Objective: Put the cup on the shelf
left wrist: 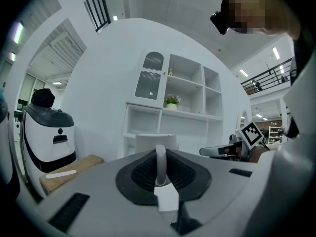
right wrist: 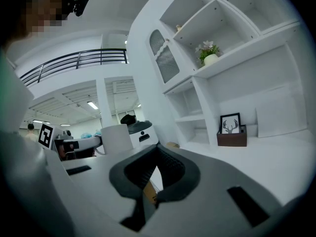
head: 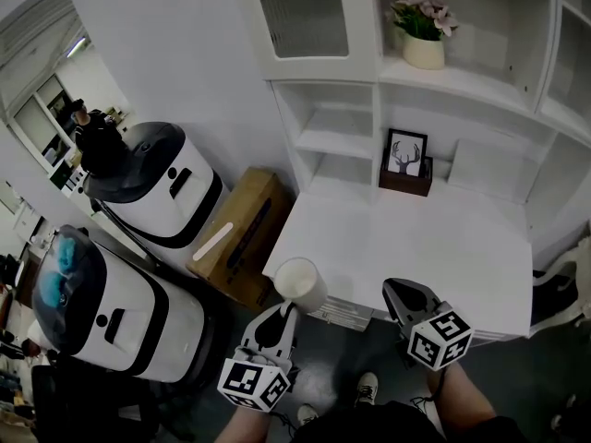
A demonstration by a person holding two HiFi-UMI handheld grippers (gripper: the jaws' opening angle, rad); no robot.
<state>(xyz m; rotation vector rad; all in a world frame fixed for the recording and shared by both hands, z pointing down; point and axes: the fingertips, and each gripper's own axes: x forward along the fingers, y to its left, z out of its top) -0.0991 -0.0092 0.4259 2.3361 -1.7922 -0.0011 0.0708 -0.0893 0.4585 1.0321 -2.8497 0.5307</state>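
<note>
A white cup [head: 300, 284] hangs at the near left corner of the white desk [head: 443, 247], level with its edge. My left gripper [head: 288, 310] is shut on the cup's handle [left wrist: 160, 163], and the cup body [left wrist: 155, 142] stands upright just past the jaws. The right gripper view shows the same cup [right wrist: 117, 138] off to its left. My right gripper [head: 404, 289] hovers at the desk's front edge, its jaws together with nothing between them [right wrist: 158, 149]. The white shelf unit [head: 416, 86] rises behind the desk.
A framed deer picture [head: 405, 161] stands at the back of the desk, and a potted flower [head: 424, 35] sits on a shelf above it. Left of the desk are a cardboard box [head: 242, 233] and two white-and-black machines [head: 157, 187].
</note>
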